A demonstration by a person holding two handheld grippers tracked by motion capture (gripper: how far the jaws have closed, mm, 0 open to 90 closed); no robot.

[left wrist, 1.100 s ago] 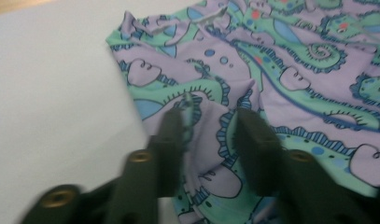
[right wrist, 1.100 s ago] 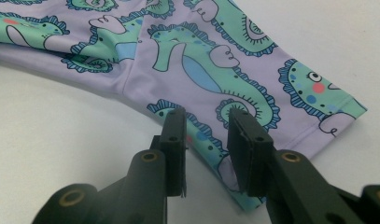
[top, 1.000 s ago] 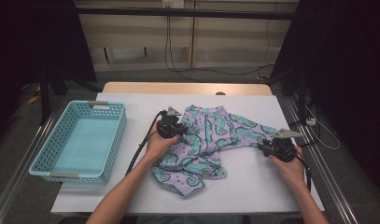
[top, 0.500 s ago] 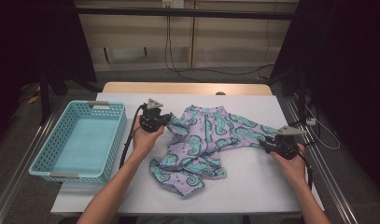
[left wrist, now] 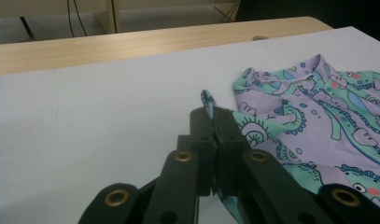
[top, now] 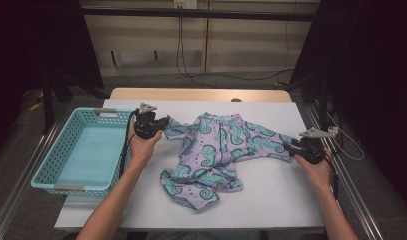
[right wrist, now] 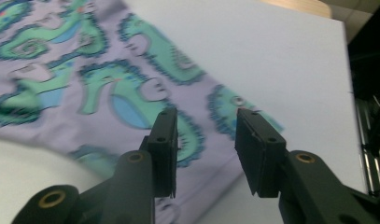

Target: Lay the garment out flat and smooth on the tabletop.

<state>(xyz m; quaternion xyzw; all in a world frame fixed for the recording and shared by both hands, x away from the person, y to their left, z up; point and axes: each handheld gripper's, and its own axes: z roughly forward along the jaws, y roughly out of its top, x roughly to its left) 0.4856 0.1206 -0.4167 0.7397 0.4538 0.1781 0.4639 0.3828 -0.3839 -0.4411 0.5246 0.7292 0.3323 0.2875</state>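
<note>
Pulling the sleeve out toward the basket (top: 81,152), our left gripper (top: 163,125) has travelled away from the middle of the garment (top: 216,150) since a second ago, and the cloth that lay bunched beside it now stretches flat to the left. In the left gripper view the jaws are clenched tight on the sleeve's cuff (left wrist: 207,100), a blue edge of fabric poking up between them. Our right gripper (right wrist: 204,149) has just been opening: its jaws stand apart over the other sleeve's end (right wrist: 211,121), the pads not pressing on the cloth, so that side reads as released.

We judge this to be the spreading step, with one sleeve let go in place and the other being drawn out before any folding.

The garment is a small lilac one-piece printed with green and teal seahorses. It lies in the middle of the white table (top: 261,200), neck toward the far edge, both sleeves reaching out sideways, while the legs at the near side remain rumpled and partly folded over themselves.
</note>
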